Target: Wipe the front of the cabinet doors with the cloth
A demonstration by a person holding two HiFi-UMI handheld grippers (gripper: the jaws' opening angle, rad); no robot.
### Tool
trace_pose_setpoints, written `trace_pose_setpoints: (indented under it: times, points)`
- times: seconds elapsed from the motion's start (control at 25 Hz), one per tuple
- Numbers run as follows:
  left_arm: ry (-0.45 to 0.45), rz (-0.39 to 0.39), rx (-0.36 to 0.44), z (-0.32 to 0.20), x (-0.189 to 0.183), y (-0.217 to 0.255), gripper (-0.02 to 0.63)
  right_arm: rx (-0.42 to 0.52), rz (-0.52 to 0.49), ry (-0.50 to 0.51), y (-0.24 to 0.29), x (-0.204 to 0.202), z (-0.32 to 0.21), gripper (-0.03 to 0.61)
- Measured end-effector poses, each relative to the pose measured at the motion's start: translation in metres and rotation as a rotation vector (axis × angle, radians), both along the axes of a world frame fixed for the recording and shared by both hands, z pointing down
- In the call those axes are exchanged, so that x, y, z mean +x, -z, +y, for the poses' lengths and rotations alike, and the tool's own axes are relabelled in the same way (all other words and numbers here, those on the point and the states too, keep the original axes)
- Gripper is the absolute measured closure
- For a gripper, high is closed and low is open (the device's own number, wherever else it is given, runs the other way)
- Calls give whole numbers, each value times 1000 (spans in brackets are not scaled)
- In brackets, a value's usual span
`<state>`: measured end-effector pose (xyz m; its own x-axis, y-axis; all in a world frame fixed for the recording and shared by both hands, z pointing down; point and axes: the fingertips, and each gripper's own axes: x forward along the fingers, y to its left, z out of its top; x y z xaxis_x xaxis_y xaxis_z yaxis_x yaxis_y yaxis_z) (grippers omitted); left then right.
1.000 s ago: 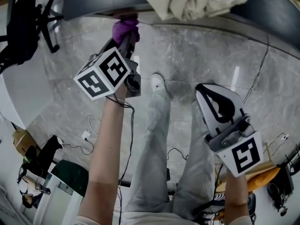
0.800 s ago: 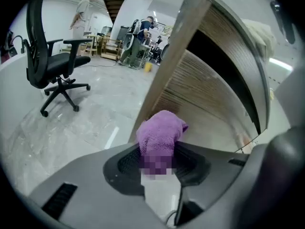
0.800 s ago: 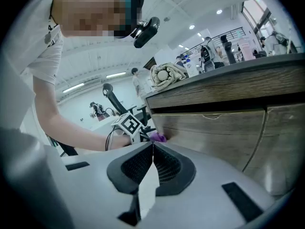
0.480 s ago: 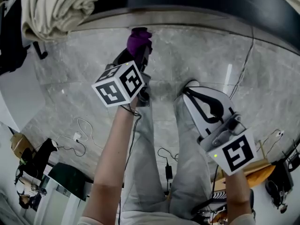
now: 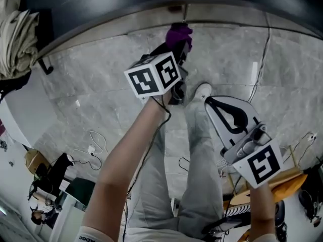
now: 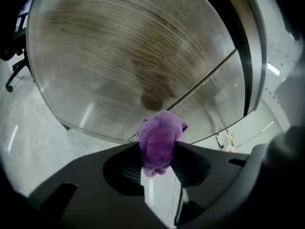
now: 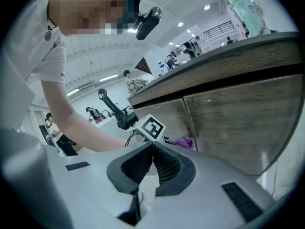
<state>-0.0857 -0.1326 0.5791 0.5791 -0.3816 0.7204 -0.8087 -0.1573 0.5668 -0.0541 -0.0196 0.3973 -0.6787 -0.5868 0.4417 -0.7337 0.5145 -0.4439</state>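
A purple cloth (image 6: 159, 140) is bunched between the jaws of my left gripper (image 6: 157, 168), which is shut on it. In the head view the purple cloth (image 5: 179, 35) meets the lower edge of the wooden cabinet front (image 5: 151, 15), ahead of the left gripper (image 5: 171, 54) and its marker cube. The left gripper view faces the wood-grain cabinet doors (image 6: 124, 56) close up, near the seam between two doors. My right gripper (image 7: 151, 149) is shut with nothing in it; it hangs back at the lower right (image 5: 222, 102) of the head view. The cloth (image 7: 185, 141) also shows in its view against the doors (image 7: 238, 113).
Grey marble floor (image 5: 101, 95) lies below, with cables (image 5: 93, 145) on it. A cream garment (image 5: 17, 29) hangs at the left of the head view. The person's legs and a white shoe (image 5: 201, 91) stand close to the cabinet. An office chair (image 7: 114, 111) stands further back.
The left gripper with the cloth has shifted right along the cabinet's lower edge. The head view has panned, so the cream garment slid to the far left. The right gripper barely moved.
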Motion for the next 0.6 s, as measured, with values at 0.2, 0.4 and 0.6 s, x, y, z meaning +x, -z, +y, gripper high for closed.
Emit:
trace_pose_setpoints:
  times: [0.2,0.4,0.6]
  points:
    - [-36,2,-5,-13,19,-14,463,-10,14,-112,-18,30,18,551]
    - [-15,41,-5,-34,4,-8,463,-12,17,-174,-19,20,31,551]
    - [-7,40,-27,-38,-45,-14,463,3,21,-180,-17,-24,28,551]
